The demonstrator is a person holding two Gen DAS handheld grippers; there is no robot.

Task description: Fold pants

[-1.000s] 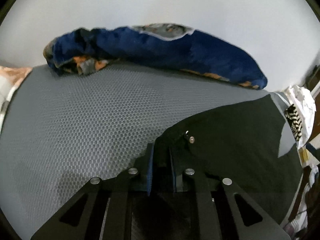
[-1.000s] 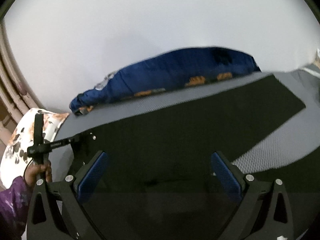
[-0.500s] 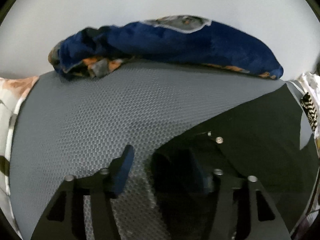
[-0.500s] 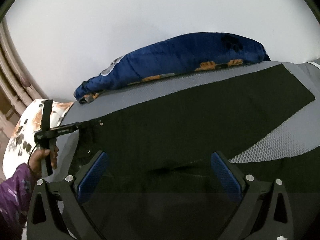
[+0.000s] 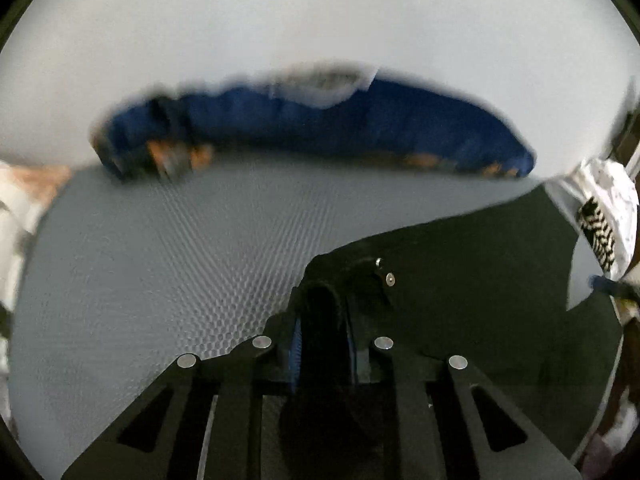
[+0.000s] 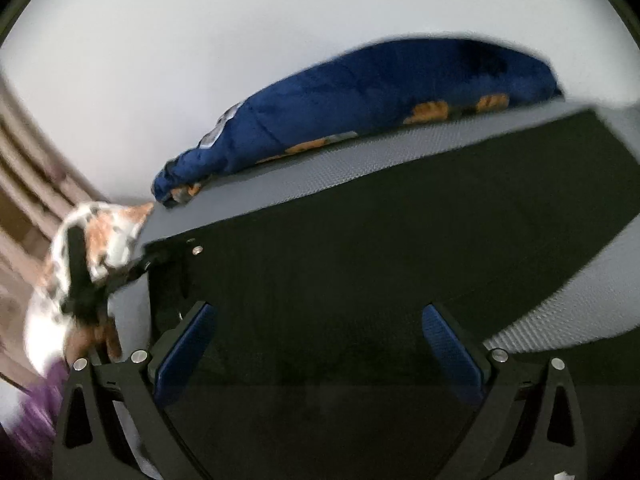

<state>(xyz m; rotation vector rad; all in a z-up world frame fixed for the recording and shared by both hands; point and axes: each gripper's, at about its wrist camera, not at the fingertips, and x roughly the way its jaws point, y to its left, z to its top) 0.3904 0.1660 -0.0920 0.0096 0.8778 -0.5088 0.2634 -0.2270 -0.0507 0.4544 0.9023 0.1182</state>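
Note:
Black pants lie flat on a grey mesh surface. My left gripper is shut on the waistband corner, with black cloth bunched between its blue pads, just short of two metal snaps. In the right wrist view the pants stretch away to the upper right. My right gripper hangs open and wide just above them, with nothing pinched. The left gripper shows at the pants' left corner, held by a hand.
A rolled blue blanket with orange print lies along the far edge against a white wall. Patterned white bedding is at the left, and more patterned cloth at the right.
My left gripper opened off the waistband corner half a second ago and has closed on it again. My right gripper stayed open and came down closer to the pants.

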